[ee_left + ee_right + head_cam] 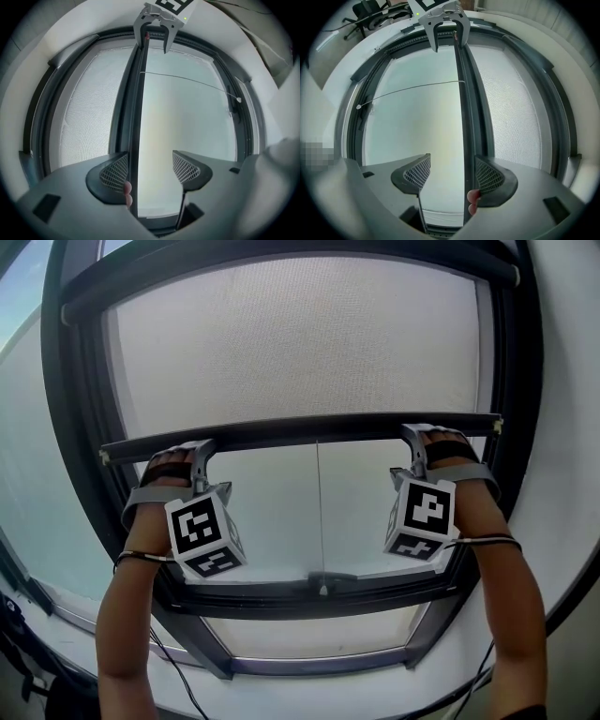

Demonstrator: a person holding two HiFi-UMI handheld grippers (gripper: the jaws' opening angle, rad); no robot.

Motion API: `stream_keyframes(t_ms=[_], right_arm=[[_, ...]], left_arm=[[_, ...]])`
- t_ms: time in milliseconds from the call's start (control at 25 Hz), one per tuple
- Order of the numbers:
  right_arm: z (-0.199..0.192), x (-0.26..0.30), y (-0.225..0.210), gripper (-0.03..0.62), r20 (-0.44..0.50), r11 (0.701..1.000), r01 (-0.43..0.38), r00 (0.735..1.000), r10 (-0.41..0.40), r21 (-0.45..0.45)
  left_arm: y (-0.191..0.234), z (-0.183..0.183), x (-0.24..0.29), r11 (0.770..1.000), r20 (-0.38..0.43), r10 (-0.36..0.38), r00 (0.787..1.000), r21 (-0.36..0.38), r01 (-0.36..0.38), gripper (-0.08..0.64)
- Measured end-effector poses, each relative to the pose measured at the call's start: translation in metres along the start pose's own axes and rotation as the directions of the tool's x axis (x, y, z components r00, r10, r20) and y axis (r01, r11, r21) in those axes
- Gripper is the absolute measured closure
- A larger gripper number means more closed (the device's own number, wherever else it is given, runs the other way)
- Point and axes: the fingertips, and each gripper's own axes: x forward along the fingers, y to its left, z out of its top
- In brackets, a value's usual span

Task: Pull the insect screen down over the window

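Over the window (70, 427) the screen (300, 343) covered the upper half, its bar (300, 430) level at mid-height; I judged both ends should come down together to avoid jamming. Only the gripper views showed the left gripper (150, 171) and right gripper (452, 174) gaping, unclamped, the bar resting against one pad (116, 171) each

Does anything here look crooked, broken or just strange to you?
Nothing looks damaged. The screen's pull bar sits slightly lower at its left end in the head view, though the lens may cause that. Oddly, neither the left gripper nor the right gripper pinches it: the bar lies against one jaw, jaws apart.
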Motion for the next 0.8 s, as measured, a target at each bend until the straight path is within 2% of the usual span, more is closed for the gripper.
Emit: stream_keyframes(t_ms=[160, 360, 520, 640, 800], right_arm=[[0.001, -0.002, 0.001, 0.304, -0.004, 1.000, -0.028, 1.000, 0.028, -0.006], [0.001, -0.004, 0.010, 0.304, -0.017, 0.996, -0.083, 0.996, 0.083, -0.019], [-0.002, -0.005, 0.042, 0.304, -0.016, 0.991, -0.136, 0.991, 0.136, -0.016], [-0.005, -0.002, 0.058, 0.304, -0.016, 0.991, -0.132, 0.991, 0.132, -0.011], [-0.005, 0.001, 0.062, 0.304, -0.020, 0.997, -0.077, 0.997, 0.077, 0.009]], left_arm=[[-0.002, 0.000, -0.002, 1.000, 0.003, -0.025, 1.000, -0.013, 0.025, 0.261], [-0.014, -0.001, -0.003, 0.995, -0.001, -0.099, 0.995, -0.013, 0.099, 0.272], [-0.045, -0.002, -0.003, 0.989, -0.020, -0.147, 0.989, 0.004, 0.147, 0.273], [-0.060, 0.000, -0.001, 0.990, -0.031, -0.143, 0.989, 0.014, 0.144, 0.273], [-0.066, -0.001, 0.002, 0.996, -0.032, -0.086, 0.996, 0.012, 0.087, 0.273]])
